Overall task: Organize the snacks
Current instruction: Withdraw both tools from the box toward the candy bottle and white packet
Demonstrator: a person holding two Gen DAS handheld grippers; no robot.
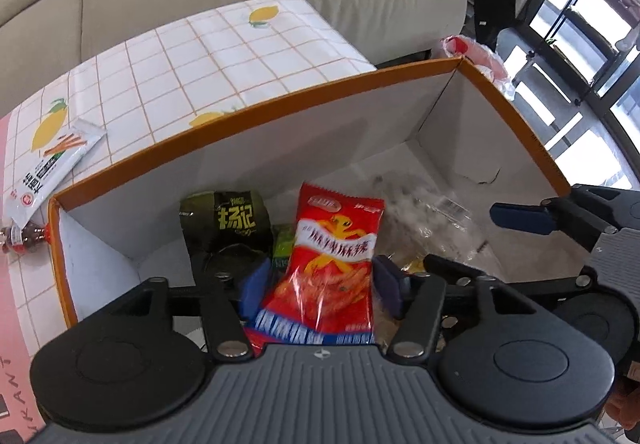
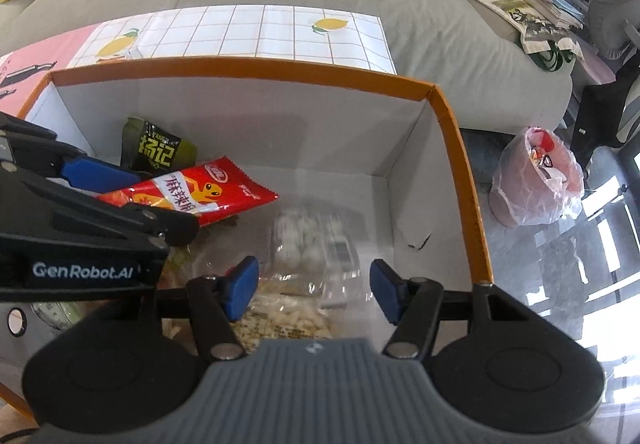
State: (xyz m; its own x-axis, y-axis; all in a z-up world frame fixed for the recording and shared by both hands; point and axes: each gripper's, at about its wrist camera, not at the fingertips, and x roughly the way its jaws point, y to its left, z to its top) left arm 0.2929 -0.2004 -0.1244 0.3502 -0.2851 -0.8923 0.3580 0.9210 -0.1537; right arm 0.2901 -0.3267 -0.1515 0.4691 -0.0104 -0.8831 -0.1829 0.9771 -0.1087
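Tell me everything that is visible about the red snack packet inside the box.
The red snack packet is a glossy plastic bag with a serrated top edge, white Chinese characters, an orange-yellow cartoon figure, a clear window showing reddish strips, and a blue band near the bottom. It stands tilted inside the orange-rimmed box, between the blue pads of the left gripper, whose jaws stand apart on either side of it. It leans over the other packets, beside the dark green packet.
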